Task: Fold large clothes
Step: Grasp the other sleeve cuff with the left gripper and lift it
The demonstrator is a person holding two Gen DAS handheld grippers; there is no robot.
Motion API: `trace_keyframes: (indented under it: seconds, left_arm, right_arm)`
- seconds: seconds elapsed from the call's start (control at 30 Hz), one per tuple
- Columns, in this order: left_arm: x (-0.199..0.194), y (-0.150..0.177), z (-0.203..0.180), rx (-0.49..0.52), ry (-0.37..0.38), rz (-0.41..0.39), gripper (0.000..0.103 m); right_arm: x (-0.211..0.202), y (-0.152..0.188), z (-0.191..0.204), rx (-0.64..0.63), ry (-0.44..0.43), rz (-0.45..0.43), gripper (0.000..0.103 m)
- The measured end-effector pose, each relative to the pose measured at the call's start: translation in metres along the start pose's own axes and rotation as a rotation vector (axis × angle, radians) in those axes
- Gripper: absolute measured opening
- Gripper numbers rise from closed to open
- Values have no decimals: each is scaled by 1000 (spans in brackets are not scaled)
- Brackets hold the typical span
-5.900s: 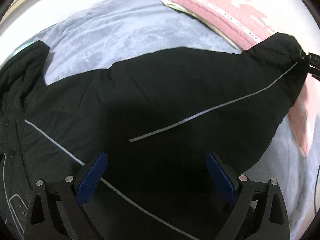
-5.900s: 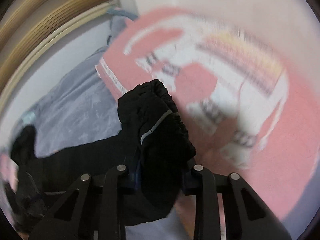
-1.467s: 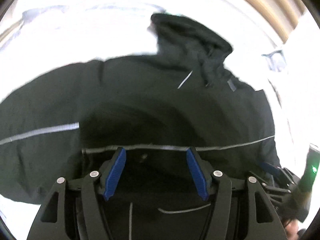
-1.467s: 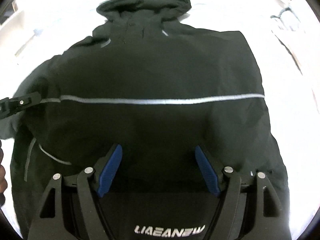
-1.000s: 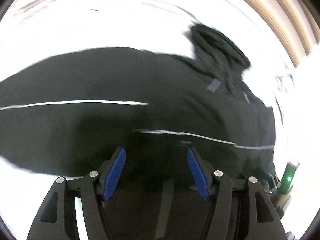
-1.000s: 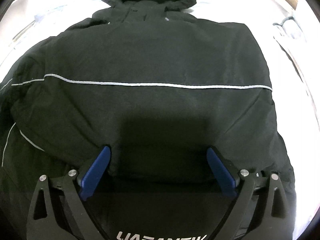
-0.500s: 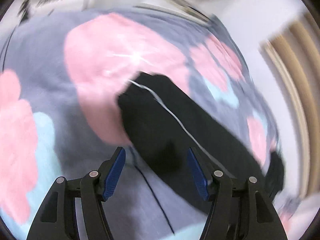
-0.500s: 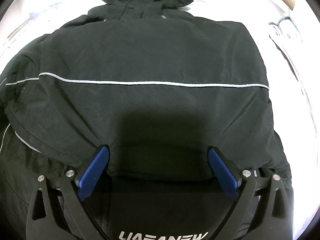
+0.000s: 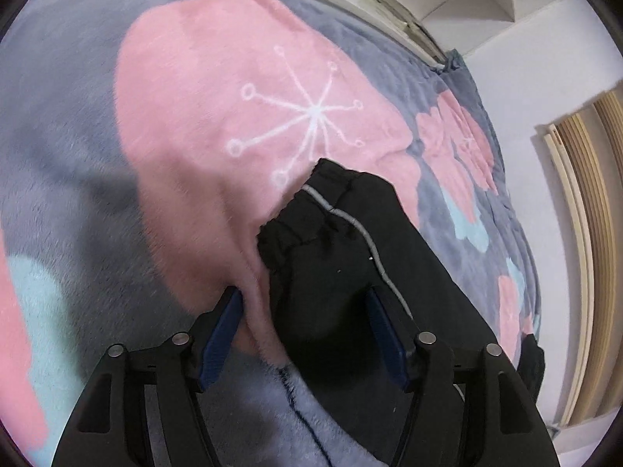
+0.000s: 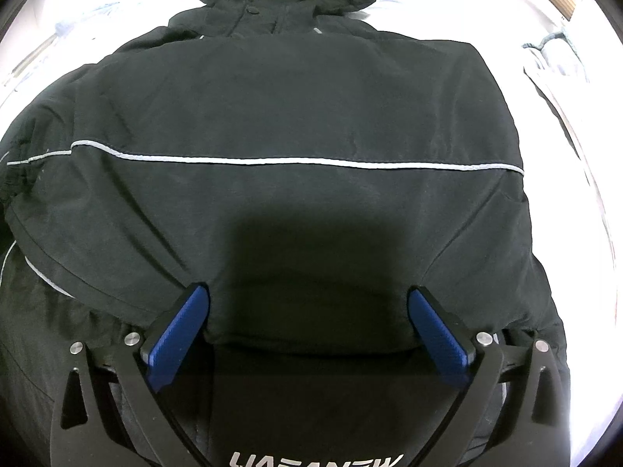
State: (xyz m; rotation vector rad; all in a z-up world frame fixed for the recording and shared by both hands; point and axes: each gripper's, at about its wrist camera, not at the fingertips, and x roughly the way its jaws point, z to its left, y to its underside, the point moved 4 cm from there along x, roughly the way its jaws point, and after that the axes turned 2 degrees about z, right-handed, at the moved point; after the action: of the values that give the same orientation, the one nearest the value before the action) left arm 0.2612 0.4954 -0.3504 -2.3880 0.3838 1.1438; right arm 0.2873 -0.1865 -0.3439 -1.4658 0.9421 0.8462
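A black hooded jacket [image 10: 296,116] with thin grey piping lies flat on the bed, hood at the far end, one sleeve folded across its body. My right gripper [image 10: 307,311] is open and low over the folded sleeve's near edge. In the left wrist view the other sleeve [image 9: 350,241] stretches out over the blanket, its elastic cuff [image 9: 311,202] at the far end. My left gripper [image 9: 303,311] is open and straddles this sleeve just behind the cuff, with a ridge of pink blanket also between the blue pads [image 9: 222,330].
A fleece blanket [image 9: 233,97] in grey, pink and pale blue covers the bed. White shelving [image 9: 447,4] stands past the bed's far edge and a slatted wooden panel [image 9: 592,233] runs along the right. A grey garment [image 10: 557,54] lies at the bed's far right.
My left gripper has swung away from the jacket body to the outstretched sleeve and come down close over its cuff. My right gripper opened wider and has stayed over the folded sleeve.
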Motion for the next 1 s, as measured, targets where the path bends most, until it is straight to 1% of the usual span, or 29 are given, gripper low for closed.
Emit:
trace_keyframes:
  seconds: [0.03,0.07,0.1,0.17,0.3,0.4,0.47,0.53,0.67,0.73,0.8,0.83,0.9,0.93,1.0]
  left_arm:
    - [0,1,-7,32,14,-3,35]
    - [-3,2,-12,54,18,-7,26]
    - [-6,3,-17,76,14,-18,22]
    - [-19,5,-32,134,21,-46,17]
    - [-48,15,-73,245,77,-79,15]
    - [-72,38,-122,372,133,-88,15]
    - [-81,55,-153,437,170,-83,14]
    - [-87,80,-189,517,209,-69,14]
    - [-85,129,-250,616,298,-9,14]
    - [-78,162,-285,683,340,43,14]
    - [-71,192,-310,744,366,84,14]
    - [-66,216,-330,794,391,117,14]
    - [-59,256,-357,867,430,174,14]
    - [-56,269,-365,890,442,196,14]
    - [-43,311,-387,954,478,268,14]
  right_arm:
    - [-1,0,1,1,1,-1,103]
    - [-1,0,2,1,3,-3,103]
    - [-1,0,1,2,3,-5,103]
    - [-1,0,1,3,3,-8,103]
    - [-1,3,4,5,3,-15,103]
    - [-2,6,4,7,4,-25,103]
    - [-2,8,6,3,8,-28,103]
    - [-3,10,7,4,4,-32,103]
    - [-5,14,8,3,6,-59,103]
    - [-6,15,9,1,9,-69,103]
    - [-7,17,10,3,6,-77,103]
    - [-7,18,10,4,4,-81,103]
    - [-8,19,12,5,0,-90,103]
    - [-8,20,12,4,-1,-94,103]
    - [-9,21,12,4,-4,-98,103]
